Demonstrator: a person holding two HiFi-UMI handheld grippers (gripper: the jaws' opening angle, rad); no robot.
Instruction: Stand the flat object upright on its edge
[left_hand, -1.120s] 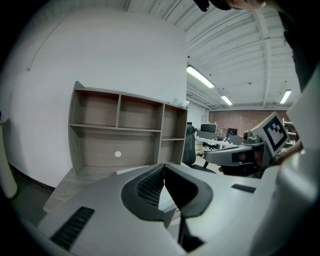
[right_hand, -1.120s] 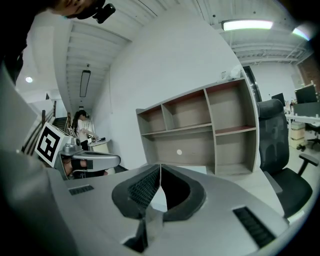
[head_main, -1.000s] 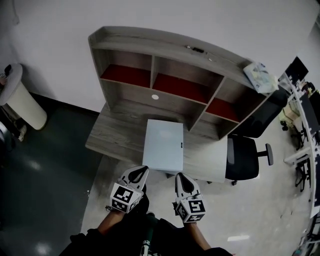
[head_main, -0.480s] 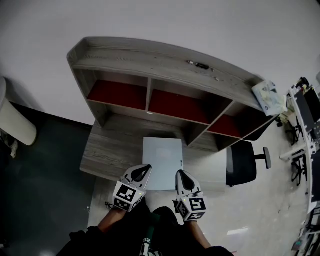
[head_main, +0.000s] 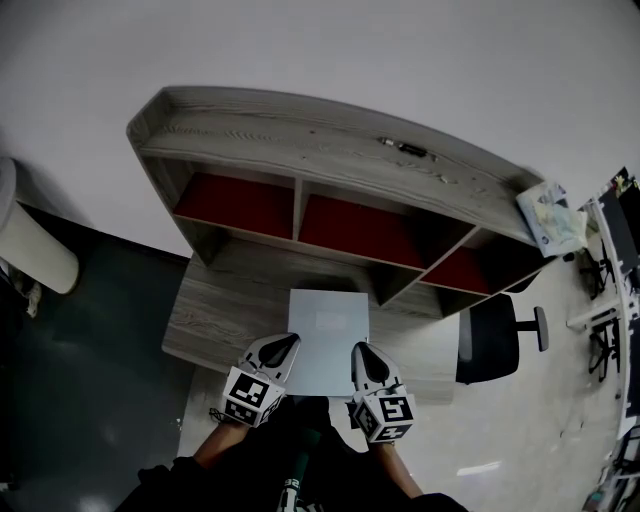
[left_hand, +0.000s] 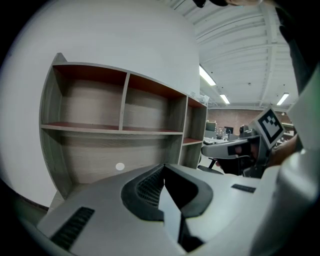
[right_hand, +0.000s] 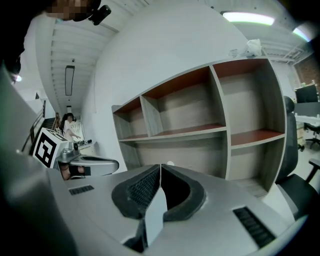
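Two hand-held grippers at the front edge of a grey wood-grain desk (head_main: 225, 295), seen from above. The left gripper (head_main: 284, 344) and right gripper (head_main: 362, 353) sit side by side, each pointing toward the desk's back. Both gripper views show the jaws pressed together with nothing between them (left gripper (left_hand: 163, 167), right gripper (right_hand: 160, 167)).

The task object is a pale blue-white, thin rectangular flat board (head_main: 328, 330). It lies face-down-flat on the desk's front middle, below the centre bay of the desk's grey three-bay shelf unit with red shelf floors (head_main: 300, 135). Its near edge reaches the desk's front edge, and whether it overhangs cannot be told. The gripper tips are just beside that near edge, one toward each corner. A black office chair (head_main: 488, 340) stands off the desk's right end.

Likely failure modes, judged from this layout:
- Closed jaws cannot take the thin edge, so a push with shut tips would probably skid the board toward the desk's back instead of raising it.
- If one edge is levered up, the far edge may slide on the smooth wood — the board then drops flat again.
- Uneven lift between the two grippers could twist the board out of line.
- Downward pressure on any overhang at the desk's front could tip the board to the floor.
- Once upright, so thin an edge gives little footing, so an early release risks a topple.
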